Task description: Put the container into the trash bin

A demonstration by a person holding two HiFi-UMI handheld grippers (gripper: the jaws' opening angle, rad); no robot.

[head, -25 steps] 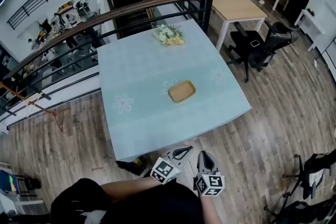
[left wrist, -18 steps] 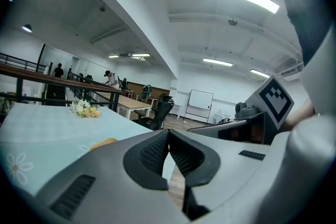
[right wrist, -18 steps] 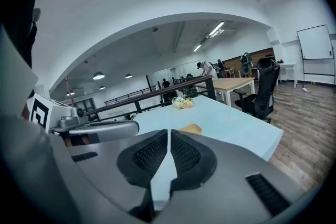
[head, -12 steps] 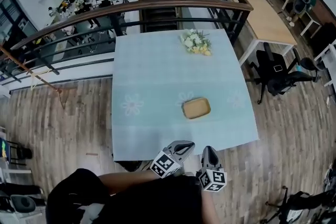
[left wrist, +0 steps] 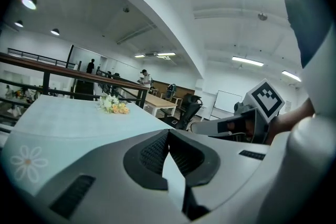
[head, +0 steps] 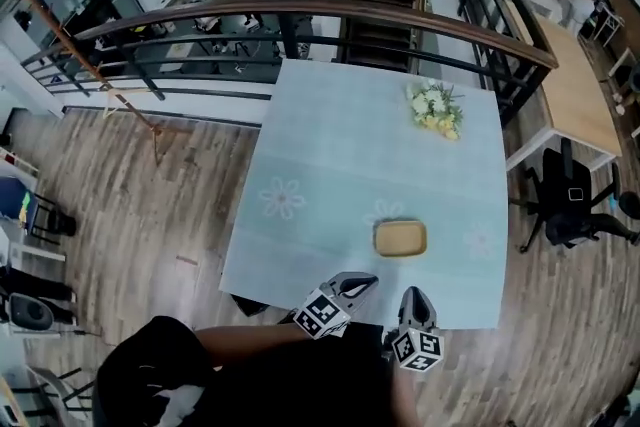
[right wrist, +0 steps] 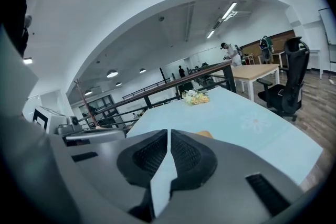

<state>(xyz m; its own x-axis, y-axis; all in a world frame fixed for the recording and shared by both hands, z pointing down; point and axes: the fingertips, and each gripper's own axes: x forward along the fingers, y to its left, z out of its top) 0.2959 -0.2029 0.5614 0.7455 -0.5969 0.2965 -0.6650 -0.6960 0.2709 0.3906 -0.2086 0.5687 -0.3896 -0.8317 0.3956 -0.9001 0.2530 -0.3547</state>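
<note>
The container [head: 400, 238] is a shallow tan rectangular tray. It lies on the pale blue tablecloth [head: 330, 165] near the table's front edge. Both grippers are held low in front of me, just short of that edge and apart from the tray. My left gripper [head: 360, 283] is shut and empty. My right gripper [head: 415, 296] is also shut with nothing in it. In the right gripper view a sliver of the container [right wrist: 205, 134] shows just past the closed right gripper [right wrist: 169, 131]. The left gripper [left wrist: 168, 132] points over the tablecloth, and the tray is hidden in its view.
A bunch of white and yellow flowers [head: 434, 108] lies at the table's far right. A dark object [head: 250, 307] sits on the wooden floor by the table's near left corner. A railing [head: 300, 10] runs behind the table. An office chair [head: 570, 205] and a wooden table [head: 570, 95] stand at right.
The view has swung, so the table and container now sit further right and lower in the head view. Both grippers have come closer to the table's front edge and stay shut.
</note>
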